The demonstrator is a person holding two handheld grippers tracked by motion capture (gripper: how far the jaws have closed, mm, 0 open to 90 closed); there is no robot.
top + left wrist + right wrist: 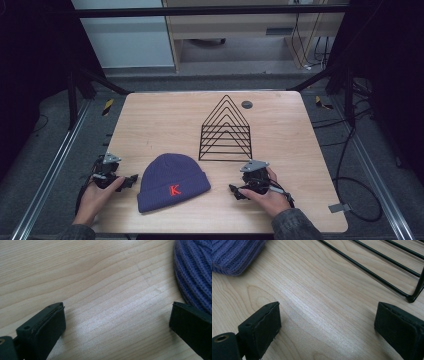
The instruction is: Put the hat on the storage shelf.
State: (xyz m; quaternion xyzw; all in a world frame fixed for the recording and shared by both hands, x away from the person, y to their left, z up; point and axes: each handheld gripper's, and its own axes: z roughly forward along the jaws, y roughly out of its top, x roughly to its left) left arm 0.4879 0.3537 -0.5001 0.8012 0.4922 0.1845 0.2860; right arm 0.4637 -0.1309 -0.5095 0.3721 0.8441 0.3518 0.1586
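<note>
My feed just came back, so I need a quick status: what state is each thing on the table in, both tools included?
Left tool: open, nothing between its jaws, resting on the table beside the beanie.
Right tool: open, nothing held, resting on the table.
Purple beanie: lying flat, cuff folded up, red K showing, not gripped.
Black wire rack: standing upright, nothing in its slots.
Table: bare wood around these things.

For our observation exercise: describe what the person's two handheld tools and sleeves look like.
Each black handheld tool, left and right, carries a grey three-cornered plate on top and trails a dark cable. Both have two blocky black jaws with flat pads. The sleeves are dark grey fabric.
</note>
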